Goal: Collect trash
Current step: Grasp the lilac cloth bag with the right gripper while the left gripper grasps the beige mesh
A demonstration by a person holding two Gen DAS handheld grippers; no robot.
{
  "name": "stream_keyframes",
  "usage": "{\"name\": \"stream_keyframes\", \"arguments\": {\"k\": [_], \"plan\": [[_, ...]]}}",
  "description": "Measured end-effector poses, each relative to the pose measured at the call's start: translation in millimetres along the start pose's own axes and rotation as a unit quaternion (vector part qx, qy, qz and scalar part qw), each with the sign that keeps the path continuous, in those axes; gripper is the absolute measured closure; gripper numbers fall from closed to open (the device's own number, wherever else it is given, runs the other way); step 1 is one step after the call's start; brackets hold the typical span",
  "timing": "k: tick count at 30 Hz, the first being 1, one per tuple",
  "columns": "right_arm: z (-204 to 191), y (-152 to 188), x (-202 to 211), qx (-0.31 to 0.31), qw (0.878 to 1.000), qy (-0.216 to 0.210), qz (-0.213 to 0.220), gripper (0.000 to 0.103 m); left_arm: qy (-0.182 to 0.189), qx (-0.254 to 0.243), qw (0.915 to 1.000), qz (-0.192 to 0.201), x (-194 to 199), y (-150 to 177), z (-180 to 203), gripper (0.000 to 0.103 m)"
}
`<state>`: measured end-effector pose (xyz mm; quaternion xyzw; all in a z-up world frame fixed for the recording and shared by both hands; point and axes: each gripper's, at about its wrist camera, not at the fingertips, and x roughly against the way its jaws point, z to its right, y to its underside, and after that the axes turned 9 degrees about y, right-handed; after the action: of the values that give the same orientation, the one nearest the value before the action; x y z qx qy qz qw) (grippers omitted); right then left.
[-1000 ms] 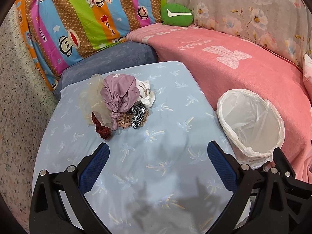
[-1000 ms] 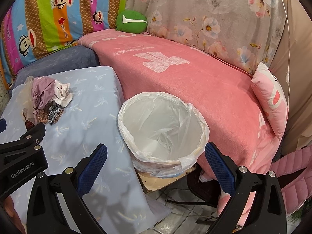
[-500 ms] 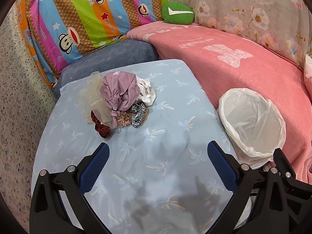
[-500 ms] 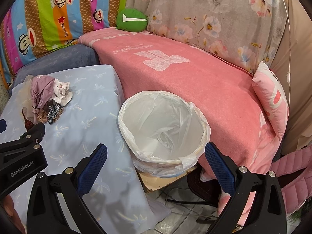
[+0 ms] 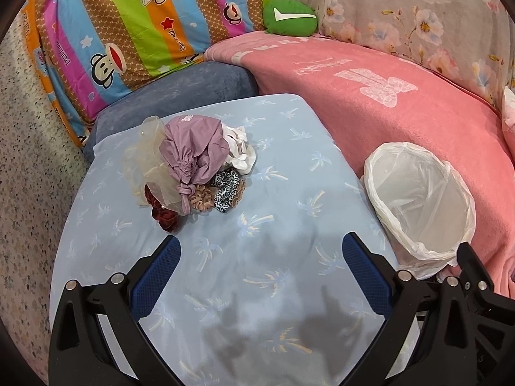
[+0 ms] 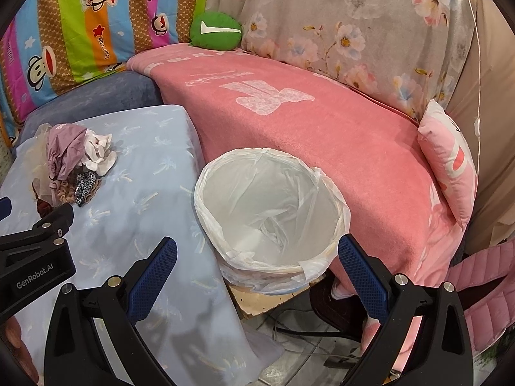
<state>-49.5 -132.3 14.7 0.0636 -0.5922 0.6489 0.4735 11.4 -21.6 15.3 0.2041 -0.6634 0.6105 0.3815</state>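
A pile of trash (image 5: pixel 190 167) lies on the light blue table (image 5: pixel 257 257): a mauve bag, beige tulle, white cloth, and dark red, tan and leopard-print scrunchies. It also shows in the right wrist view (image 6: pixel 72 164). A bin lined with a white bag (image 5: pixel 418 199) stands right of the table, empty in the right wrist view (image 6: pixel 270 218). My left gripper (image 5: pixel 260 254) is open and empty, above the table, short of the pile. My right gripper (image 6: pixel 257 257) is open and empty, over the bin's near rim.
A pink-blanketed sofa (image 6: pixel 322 122) runs behind the bin, with a floral cover, a green cushion (image 5: pixel 289 17) and a pink pillow (image 6: pixel 450 157). A striped monkey-print quilt (image 5: pixel 122 32) and a blue cushion (image 5: pixel 180 93) stand behind the table. Cables lie on the floor under the bin.
Both views have shifted slightly; the left gripper has drawn back or risen a little from the pile. Both grippers stay open. The pile and bin have not moved.
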Motion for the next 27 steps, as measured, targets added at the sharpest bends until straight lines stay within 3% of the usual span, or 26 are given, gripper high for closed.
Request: {"name": "stream_keyframes", "arguments": {"k": [12, 20, 27], "plan": [[-41.3, -20.5, -4.7, 0.009, 1.000, -0.021, 0.013, 0.006, -0.003, 0.038, 0.9993, 0.000, -20.2, -9.4, -56.7, 0.007], [-96.5, -42.2, -3.1, 0.030, 0.997, -0.057, 0.031, 0.006, -0.017, 0.097, 0.9951, 0.008, -35.5, -24.8, -121.7, 0.007], [-156.3, -65.5, -3.9, 0.053, 0.993, -0.101, 0.041, 0.006, -0.019, 0.106, 0.9941, 0.007, -51.7, -36.3, -166.5, 0.007]]}}
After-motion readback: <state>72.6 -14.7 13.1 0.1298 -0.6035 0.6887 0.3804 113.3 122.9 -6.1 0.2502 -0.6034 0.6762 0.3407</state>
